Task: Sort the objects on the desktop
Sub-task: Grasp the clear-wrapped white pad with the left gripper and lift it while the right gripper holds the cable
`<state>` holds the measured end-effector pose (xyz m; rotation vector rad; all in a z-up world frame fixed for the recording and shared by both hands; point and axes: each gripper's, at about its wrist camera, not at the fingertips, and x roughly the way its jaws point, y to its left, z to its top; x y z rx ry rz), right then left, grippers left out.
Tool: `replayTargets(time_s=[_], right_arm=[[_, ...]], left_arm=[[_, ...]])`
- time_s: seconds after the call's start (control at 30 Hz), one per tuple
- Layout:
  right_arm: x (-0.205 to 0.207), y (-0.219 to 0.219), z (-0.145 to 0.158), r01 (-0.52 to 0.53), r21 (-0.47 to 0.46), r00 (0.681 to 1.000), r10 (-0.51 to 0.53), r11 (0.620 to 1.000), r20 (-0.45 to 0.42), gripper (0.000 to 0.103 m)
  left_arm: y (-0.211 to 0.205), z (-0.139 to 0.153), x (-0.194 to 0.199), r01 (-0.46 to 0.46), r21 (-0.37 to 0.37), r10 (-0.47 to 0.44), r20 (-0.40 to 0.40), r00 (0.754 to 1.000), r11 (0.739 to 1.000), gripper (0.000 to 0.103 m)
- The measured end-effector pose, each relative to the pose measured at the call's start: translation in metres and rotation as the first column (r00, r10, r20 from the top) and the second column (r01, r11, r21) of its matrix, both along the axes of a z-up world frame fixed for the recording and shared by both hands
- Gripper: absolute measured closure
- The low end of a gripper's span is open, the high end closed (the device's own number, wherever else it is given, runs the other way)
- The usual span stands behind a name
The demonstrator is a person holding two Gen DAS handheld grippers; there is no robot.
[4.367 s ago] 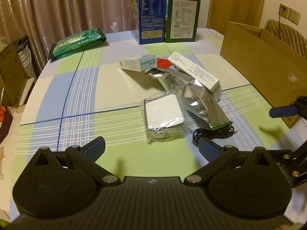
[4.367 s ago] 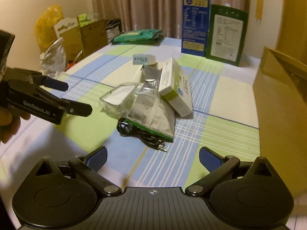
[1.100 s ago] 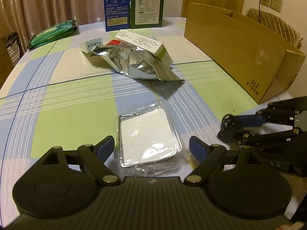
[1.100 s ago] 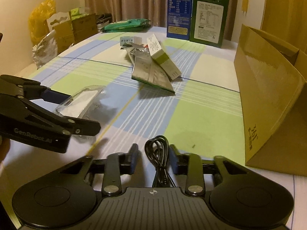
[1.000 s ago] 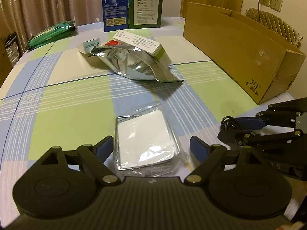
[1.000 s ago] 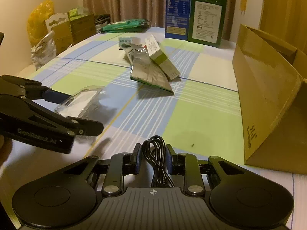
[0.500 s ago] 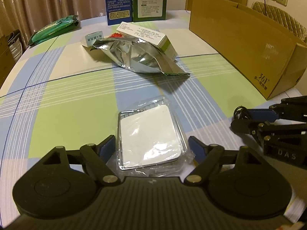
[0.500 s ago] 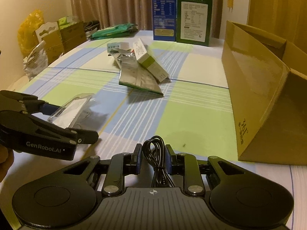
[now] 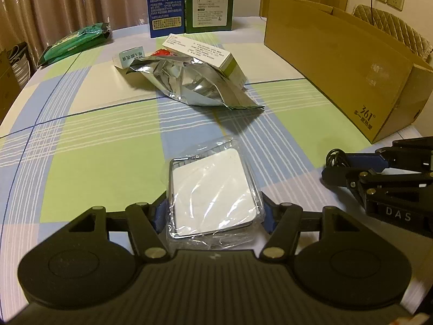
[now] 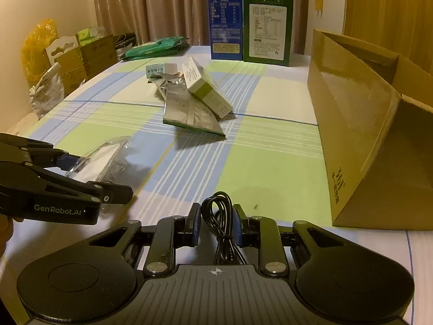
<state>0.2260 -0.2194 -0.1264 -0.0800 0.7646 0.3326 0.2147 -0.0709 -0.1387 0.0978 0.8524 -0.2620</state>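
My left gripper [image 9: 212, 212] is shut on a white square item in a clear plastic bag [image 9: 212, 192], low over the table; the bag also shows in the right wrist view [image 10: 102, 159]. My right gripper [image 10: 216, 224] is shut on a coiled black cable [image 10: 217, 211], which also shows at the right of the left wrist view [image 9: 334, 157]. A crumpled silver foil pouch [image 9: 189, 81], a white and green carton [image 9: 205, 55] resting on it, and a small pale box [image 9: 131, 57] lie mid-table.
An open cardboard box [image 9: 351, 54] stands on the table's right side, close to my right gripper. A blue carton [image 9: 166, 2] and a green carton [image 9: 209, 2] stand at the back. A green packet [image 9: 75, 43] lies back left. The checked tablecloth [image 9: 94, 135] covers the table.
My left gripper has closed its fingers onto the bagged white item. My right gripper still holds the cable and has barely shifted.
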Motion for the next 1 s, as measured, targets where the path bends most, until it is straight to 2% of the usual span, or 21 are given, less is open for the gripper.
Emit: replayTargets(time_s=[0.27,0.37,0.8,1.0], right_arm=[[-0.006,-0.003,0.011,0.013,-0.007,1.000,-0.013,1.000,0.023,0.083],[-0.011,-0.006,0.018,0.034,-0.002,0.999,-0.034,0.999,0.027,0.101],[-0.022,-0.011,0.016,0.074,-0.005,0.997,-0.074,0.997,0.010,0.102],[-0.021,-0.011,0.016,0.069,-0.022,0.997,-0.068,0.997,0.033,0.102]], left_arm=[[-0.003,0.011,-0.008,0.032,0.006,-0.032,0.026,0.999,0.999,0.043],[-0.004,0.016,-0.012,0.035,0.012,-0.036,0.036,0.999,0.999,0.043],[-0.004,0.016,-0.029,0.027,-0.011,-0.026,0.034,0.999,1.000,0.043],[-0.002,0.016,-0.027,0.018,-0.034,-0.017,0.034,0.999,0.999,0.043]])
